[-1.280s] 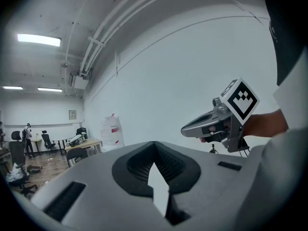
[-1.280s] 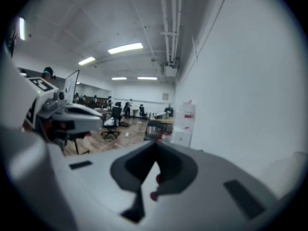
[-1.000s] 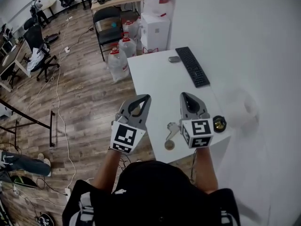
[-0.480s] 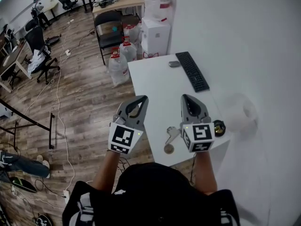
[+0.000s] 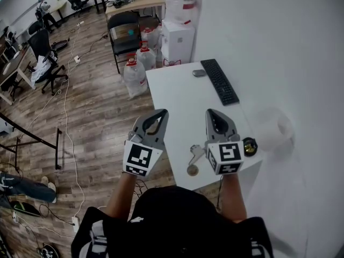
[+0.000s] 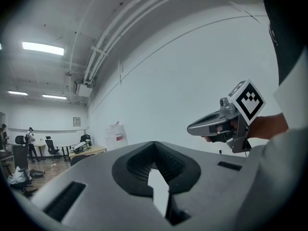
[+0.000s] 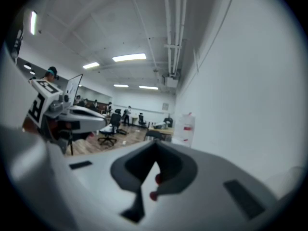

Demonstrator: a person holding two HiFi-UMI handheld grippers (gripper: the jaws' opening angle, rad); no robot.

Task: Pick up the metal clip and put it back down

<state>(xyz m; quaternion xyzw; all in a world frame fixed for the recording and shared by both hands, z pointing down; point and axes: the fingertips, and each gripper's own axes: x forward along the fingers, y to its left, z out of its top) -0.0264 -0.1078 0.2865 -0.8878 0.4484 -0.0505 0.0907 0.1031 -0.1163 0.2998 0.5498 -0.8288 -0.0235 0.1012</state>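
**Desk:** One frame, an office. You stand at the near end of a white surface (image 5: 177,90), tongs in each hand, both held about level above it. What do they hold?

**Caption:** Nothing. Your left tongs (image 5: 163,113) are closed tip to tip and empty, by the surface's left edge. Your right tongs (image 5: 210,112) are pressed together too, with only the room showing through the hollow behind the tips.

**Desk:** And the metal clip?

**Caption:** The metal clip (image 5: 195,152) lies flat on the surface near the front edge, just left of your right tongs and below them. Neither pair touches it. A small brown disc (image 5: 192,170) sits just in front of it, and a keyboard (image 5: 219,81) lies well apart at the far end.

**Desk:** Which step is this?

**Caption:** The frame won't settle it. A clip at rest under closed, empty tongs fits the moment ahead of a lift, and equally the moment after it was set back down (the two look alike).

**Desk:** So what does the next move call for?

**Caption:** If a lift is due, you'd need to part the tongs and tip them down to the clip, clear of the disc. It's thin and flat, so I'd judge it hard to get under. If it's already back down, it lies as the task wants.
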